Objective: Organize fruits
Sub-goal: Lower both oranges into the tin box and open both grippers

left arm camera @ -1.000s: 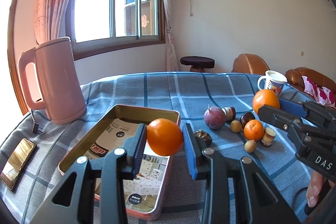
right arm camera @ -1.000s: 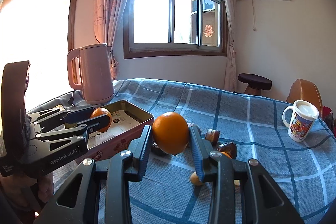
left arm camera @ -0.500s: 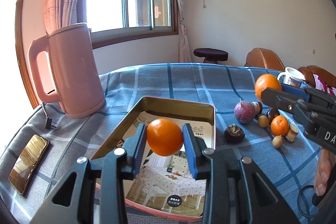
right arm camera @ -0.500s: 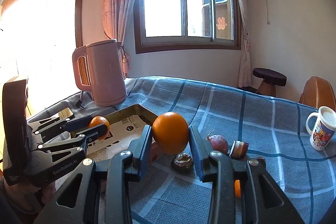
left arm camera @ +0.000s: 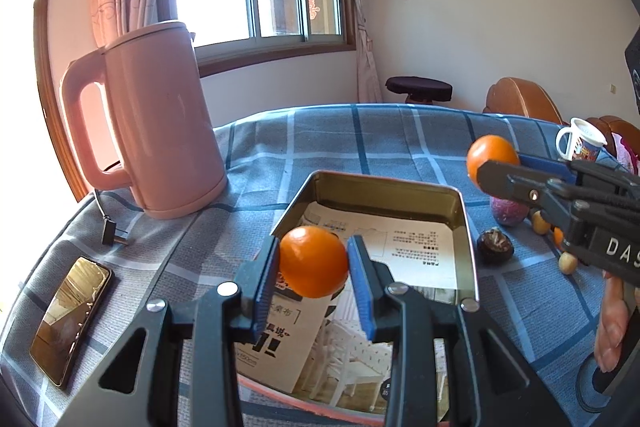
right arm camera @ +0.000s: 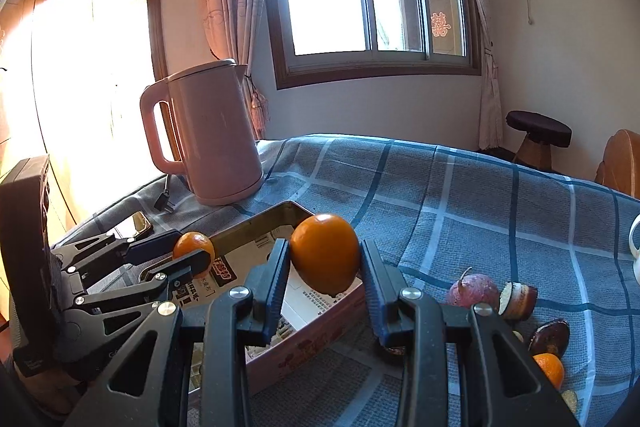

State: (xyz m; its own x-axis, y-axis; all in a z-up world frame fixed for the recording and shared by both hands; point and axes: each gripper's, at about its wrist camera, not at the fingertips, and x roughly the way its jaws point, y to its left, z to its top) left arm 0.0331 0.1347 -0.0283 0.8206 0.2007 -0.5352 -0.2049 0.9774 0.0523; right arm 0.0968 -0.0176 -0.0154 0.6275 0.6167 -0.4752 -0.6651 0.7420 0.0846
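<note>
Left wrist view: left claw grips small orange directly over tin tray; right claw, gripping larger orange, hangs over tray's right rim.

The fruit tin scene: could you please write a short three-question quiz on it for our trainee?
1. True or false: the left gripper is shut on an orange.
2. What does the right gripper hold? A) mug B) larger orange C) phone
3. Which tall pink thing stands on the checked cloth beyond the metal tin?

Key: 1 true; 2 B; 3 the kettle.
</note>
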